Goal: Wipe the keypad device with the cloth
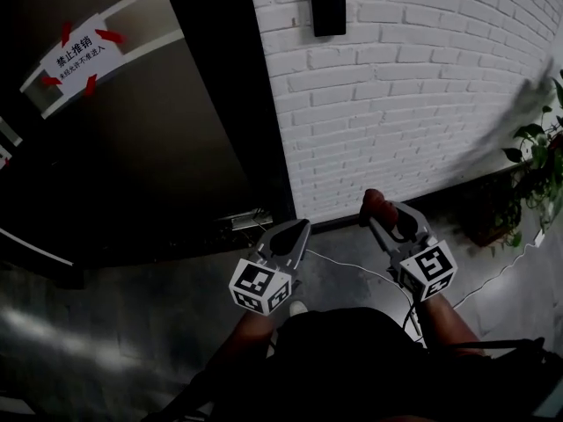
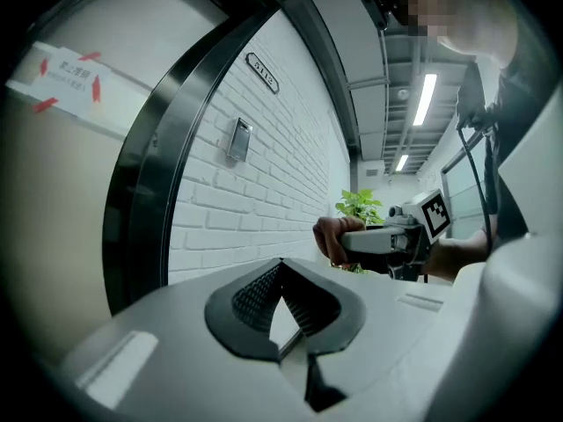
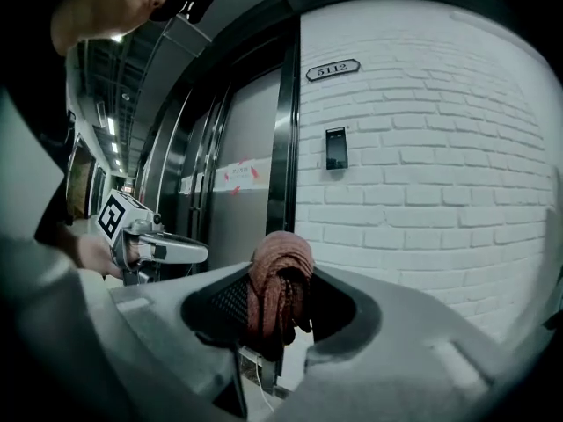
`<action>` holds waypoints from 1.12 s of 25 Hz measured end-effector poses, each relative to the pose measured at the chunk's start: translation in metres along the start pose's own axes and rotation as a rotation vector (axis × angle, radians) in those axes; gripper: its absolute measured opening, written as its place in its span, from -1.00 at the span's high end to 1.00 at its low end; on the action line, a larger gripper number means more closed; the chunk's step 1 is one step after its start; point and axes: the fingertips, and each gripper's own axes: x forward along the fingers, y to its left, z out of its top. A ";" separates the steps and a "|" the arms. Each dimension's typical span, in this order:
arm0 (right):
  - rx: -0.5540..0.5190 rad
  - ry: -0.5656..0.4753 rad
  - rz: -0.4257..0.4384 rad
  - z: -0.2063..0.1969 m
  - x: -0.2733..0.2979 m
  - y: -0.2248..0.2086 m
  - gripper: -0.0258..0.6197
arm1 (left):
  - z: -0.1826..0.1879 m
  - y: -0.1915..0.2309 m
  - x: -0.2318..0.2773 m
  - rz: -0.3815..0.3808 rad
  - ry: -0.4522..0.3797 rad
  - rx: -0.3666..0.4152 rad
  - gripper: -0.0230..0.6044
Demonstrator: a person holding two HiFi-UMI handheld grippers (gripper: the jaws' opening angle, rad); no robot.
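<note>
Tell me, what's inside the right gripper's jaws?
A bunched reddish cloth, clamped in the right gripper. Its lower end is hidden behind the gripper's body.

Head view peers steeply down, close above the left gripper (image 1: 297, 231) and right gripper (image 1: 383, 216). Each gripper view looks low along its jaws, upward. All three catch the brick wall (image 1: 396, 104) and keypad device (image 1: 328, 3).

Keypad device (image 1: 328, 7) cut by top edge; door sign (image 1: 81, 55) print too small to read.
</note>
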 end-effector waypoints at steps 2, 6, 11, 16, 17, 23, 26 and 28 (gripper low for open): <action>0.017 0.008 0.008 -0.008 -0.017 -0.004 0.49 | -0.002 -0.017 -0.001 0.023 -0.006 -0.012 0.88; 0.019 -0.004 0.048 -0.010 -0.047 -0.006 0.49 | -0.007 -0.051 -0.004 0.072 -0.003 -0.013 0.87; 0.008 -0.013 0.097 -0.018 -0.083 0.000 0.49 | -0.016 -0.089 -0.004 0.112 0.008 -0.014 0.87; 0.018 -0.008 0.113 -0.033 -0.109 -0.001 0.49 | -0.018 -0.111 -0.004 0.145 0.010 -0.003 0.87; 0.013 -0.008 0.115 -0.033 -0.112 -0.002 0.49 | -0.017 -0.113 -0.004 0.150 0.008 0.000 0.87; 0.021 -0.004 0.111 -0.041 -0.127 -0.009 0.49 | -0.018 -0.126 -0.002 0.170 -0.003 0.006 0.87; -0.004 -0.007 0.113 -0.040 -0.129 -0.007 0.49 | -0.019 -0.128 -0.002 0.174 -0.005 0.007 0.87; -0.004 -0.008 0.114 -0.041 -0.128 -0.006 0.49 | -0.018 -0.128 -0.003 0.175 -0.005 0.010 0.87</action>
